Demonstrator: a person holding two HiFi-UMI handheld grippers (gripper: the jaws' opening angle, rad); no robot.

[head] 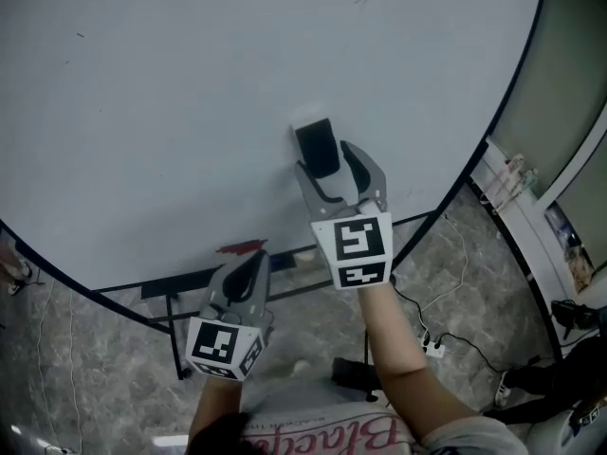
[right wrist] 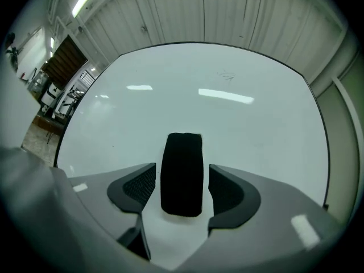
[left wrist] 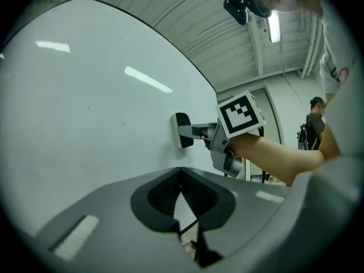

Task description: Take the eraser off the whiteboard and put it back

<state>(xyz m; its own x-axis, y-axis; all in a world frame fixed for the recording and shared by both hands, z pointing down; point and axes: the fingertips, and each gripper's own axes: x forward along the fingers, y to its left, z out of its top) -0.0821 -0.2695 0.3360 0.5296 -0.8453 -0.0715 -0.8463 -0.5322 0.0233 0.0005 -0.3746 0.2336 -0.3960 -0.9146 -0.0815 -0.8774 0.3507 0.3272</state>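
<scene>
A black eraser (head: 316, 147) sticks upright on the whiteboard (head: 171, 93), low and right of its middle. My right gripper (head: 329, 167) points straight at the board with its jaws open on either side of the eraser (right wrist: 182, 174); a thin gap shows between each pad and the eraser's sides. My left gripper (head: 254, 259) hangs lower and to the left, near the board's bottom edge, shut with nothing in it. From the left gripper view, the eraser (left wrist: 182, 129) stands out from the board with the right gripper's fingers (left wrist: 192, 131) alongside it.
A red object (head: 242, 247) lies on the ledge at the board's lower edge, just above the left gripper. The board's dark stand (head: 175, 339) reaches to the marble floor. A power strip (head: 432, 349) and cables lie at the right. A person (left wrist: 314, 127) stands far off.
</scene>
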